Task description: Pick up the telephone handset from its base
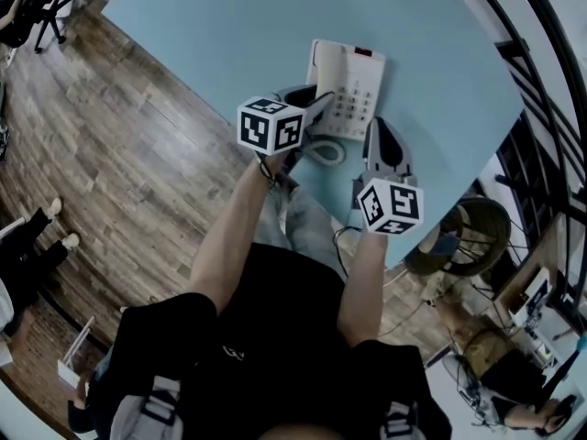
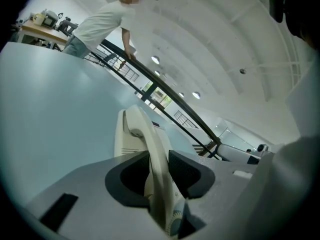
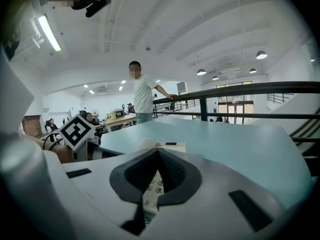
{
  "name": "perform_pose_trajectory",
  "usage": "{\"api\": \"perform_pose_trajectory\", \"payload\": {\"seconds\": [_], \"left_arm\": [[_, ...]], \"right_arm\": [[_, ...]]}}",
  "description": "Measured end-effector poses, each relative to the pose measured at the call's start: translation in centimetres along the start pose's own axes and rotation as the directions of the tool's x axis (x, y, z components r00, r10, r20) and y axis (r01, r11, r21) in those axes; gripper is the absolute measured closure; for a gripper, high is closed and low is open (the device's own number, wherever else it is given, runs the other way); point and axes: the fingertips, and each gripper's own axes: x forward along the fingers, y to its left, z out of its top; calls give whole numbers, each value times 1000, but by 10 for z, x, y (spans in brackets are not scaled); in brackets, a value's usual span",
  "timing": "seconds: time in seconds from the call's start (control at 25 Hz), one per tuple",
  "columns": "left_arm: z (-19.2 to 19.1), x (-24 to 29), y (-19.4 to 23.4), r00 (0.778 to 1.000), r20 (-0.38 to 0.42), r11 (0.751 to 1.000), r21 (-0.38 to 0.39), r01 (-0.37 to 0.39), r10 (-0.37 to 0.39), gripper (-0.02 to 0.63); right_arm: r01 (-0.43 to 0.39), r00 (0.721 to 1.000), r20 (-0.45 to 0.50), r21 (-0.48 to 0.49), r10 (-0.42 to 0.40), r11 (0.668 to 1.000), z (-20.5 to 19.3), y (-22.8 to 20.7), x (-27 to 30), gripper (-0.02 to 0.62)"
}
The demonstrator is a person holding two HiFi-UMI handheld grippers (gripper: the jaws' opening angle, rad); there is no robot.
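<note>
A cream telephone base [image 1: 356, 81] lies on the light blue table [image 1: 211, 26]. Its handset [image 2: 156, 159] runs along the base's left side, and a coiled cord [image 1: 326, 151] hangs at its near end. My left gripper [image 1: 316, 108] is at that side. In the left gripper view the handset stands between the two dark pads of the left gripper [image 2: 159, 156], which press on it, with the base [image 2: 124, 136] behind. My right gripper [image 1: 378, 125] hovers just right of the base's near end. The right gripper [image 3: 158, 151] is shut and holds nothing, and the keypad [image 3: 151, 188] shows below it.
The table's near edge [image 1: 404, 246] runs just under my hands, with wood floor [image 1: 110, 154] to the left. A black railing [image 1: 541, 90] borders the right side. A person in a white shirt [image 3: 142, 96] stands beyond the table's far side. A round basket [image 1: 468, 236] sits below the right edge.
</note>
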Motion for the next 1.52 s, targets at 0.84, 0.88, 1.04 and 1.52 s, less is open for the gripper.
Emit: {"api": "perform_pose_trajectory", "payload": {"seconds": [0.84,0.88,1.04,1.52], "left_arm": [[91,-92,-61,972,233,978,197,-68,21,514],[98,-99,-66,968,249,972,222,-81,24,514],[128,-124,-87,946,323,946,300,-121,18,514],[166,-180,-128,893,449,889,420,-181,-31,514]], "right_arm": [[-51,979,192,-67,63,996,100,41,-5,601],[-58,975,208,-76,73,995,108,44,-6,601],[-85,954,278,-106,112,991,140,58,-7,601],[-129,906,380,-174,188,976,190,100,-15,601]]}}
